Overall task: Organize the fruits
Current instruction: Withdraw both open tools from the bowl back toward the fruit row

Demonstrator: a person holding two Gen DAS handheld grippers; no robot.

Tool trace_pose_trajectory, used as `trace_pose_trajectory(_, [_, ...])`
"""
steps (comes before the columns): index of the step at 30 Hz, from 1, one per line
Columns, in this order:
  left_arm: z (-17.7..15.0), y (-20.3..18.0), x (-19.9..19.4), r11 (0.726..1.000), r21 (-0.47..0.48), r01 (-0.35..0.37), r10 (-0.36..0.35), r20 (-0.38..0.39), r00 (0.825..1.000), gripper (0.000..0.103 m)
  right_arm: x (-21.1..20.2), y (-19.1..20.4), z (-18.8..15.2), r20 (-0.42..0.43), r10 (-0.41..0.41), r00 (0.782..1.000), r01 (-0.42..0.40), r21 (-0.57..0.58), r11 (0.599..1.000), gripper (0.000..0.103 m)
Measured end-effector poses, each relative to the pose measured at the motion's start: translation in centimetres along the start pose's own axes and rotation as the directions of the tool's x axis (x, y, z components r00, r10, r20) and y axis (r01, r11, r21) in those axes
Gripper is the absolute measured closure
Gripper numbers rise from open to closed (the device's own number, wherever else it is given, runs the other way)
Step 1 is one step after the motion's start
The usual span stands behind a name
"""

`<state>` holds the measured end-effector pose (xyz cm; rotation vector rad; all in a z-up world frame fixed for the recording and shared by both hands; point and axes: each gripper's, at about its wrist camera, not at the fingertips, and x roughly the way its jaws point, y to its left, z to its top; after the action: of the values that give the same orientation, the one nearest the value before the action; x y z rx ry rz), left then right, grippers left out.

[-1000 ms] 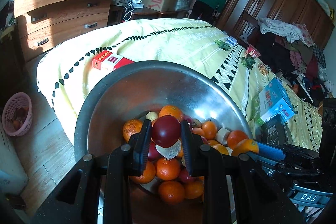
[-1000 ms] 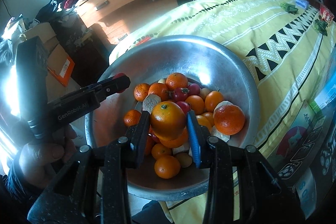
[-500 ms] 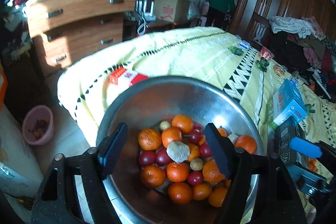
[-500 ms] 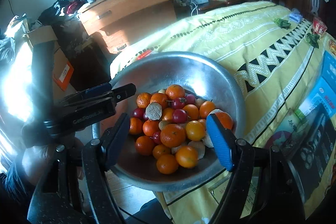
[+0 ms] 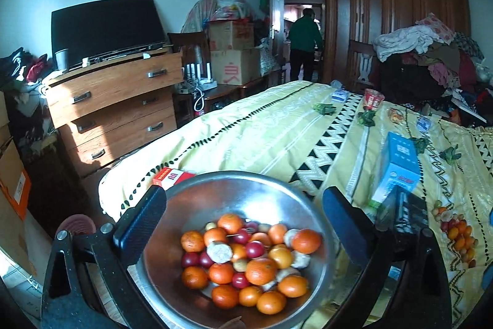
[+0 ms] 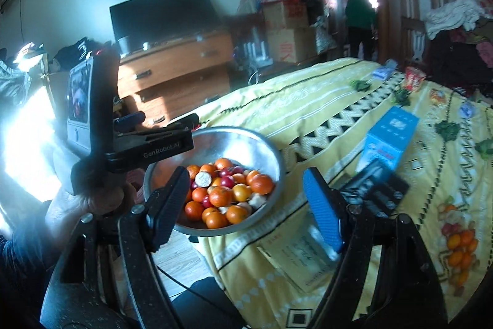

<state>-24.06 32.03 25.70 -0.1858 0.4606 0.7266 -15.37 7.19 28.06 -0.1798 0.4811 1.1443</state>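
Note:
A steel bowl holds several oranges, small red fruits and pale ones. It sits at the near corner of a bed with a yellow cover. My left gripper is open and empty, raised above and behind the bowl. My right gripper is open and empty, further back and higher; the bowl lies between and beyond its fingers. The left gripper's body shows at the left of the right wrist view, held in a hand.
On the bed lie a blue box, a black device, a red-and-white pack and small green items. A wooden dresser stands at the left, a wardrobe at the back. A pink basket sits on the floor.
Both grippers opened and let go of a red fruit and an orange, which now lie in the bowl. Both then pulled back and up, away from the bowl.

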Motion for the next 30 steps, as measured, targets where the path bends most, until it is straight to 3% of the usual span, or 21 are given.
trace_pose_trajectory(3, [0.2, -1.7, -1.0, 1.000, 0.015, 0.010, -0.010, 0.014, 1.000, 0.000, -2.2, -0.6, -0.2, 0.054, -0.057, 0.997, 0.057, -0.004, 0.998, 0.015])
trace_pose_trajectory(10, [0.1, -5.2, -3.2, 0.998, 0.068, -0.011, 0.008, 0.038, 0.999, 0.000, -6.0, -1.8, -1.6, 0.120, -0.109, 0.987, 0.108, 0.013, 0.994, 0.012])
trace_pose_trajectory(13, [0.2, -6.5, -4.9, 0.996, 0.079, 0.029, -0.034, 0.072, 0.997, 0.000, -7.4, -2.0, -2.6, 0.123, -0.109, 0.986, 0.107, 0.020, 0.994, 0.012])
trace_pose_trajectory(16, [0.6, -7.8, -6.9, 0.995, 0.070, 0.065, -0.072, 0.109, 0.991, 0.000, -9.6, -2.1, -3.9, 0.137, -0.170, 0.976, 0.170, 0.008, 0.985, 0.012])
trace_pose_trajectory(19, [1.0, -8.9, -8.5, 0.992, 0.071, 0.103, -0.111, 0.119, 0.987, 0.000, -12.4, -2.2, -4.6, 0.184, -0.253, 0.950, 0.260, -0.011, 0.966, 0.012])
trace_pose_trajectory(21, [1.2, -9.9, -9.6, 0.989, 0.081, 0.125, -0.134, 0.115, 0.984, 0.000, -14.6, -2.0, -4.9, 0.236, -0.324, 0.916, 0.335, -0.006, 0.942, 0.000])
trace_pose_trajectory(23, [1.1, -10.8, -10.7, 0.984, 0.092, 0.150, -0.160, 0.117, 0.980, 0.000, -16.6, -1.8, -5.2, 0.291, -0.369, 0.883, 0.385, 0.003, 0.923, 0.000])
trace_pose_trajectory(25, [1.1, -11.6, -11.9, 0.980, 0.101, 0.174, -0.186, 0.118, 0.975, 0.000, -18.3, -1.5, -5.5, 0.333, -0.399, 0.854, 0.419, 0.012, 0.908, 0.000])
trace_pose_trajectory(30, [1.4, -13.0, -14.9, 0.970, 0.116, 0.216, -0.232, 0.153, 0.961, 0.000, -21.2, -1.7, -6.4, 0.386, -0.435, 0.814, 0.452, 0.050, 0.890, 0.000])
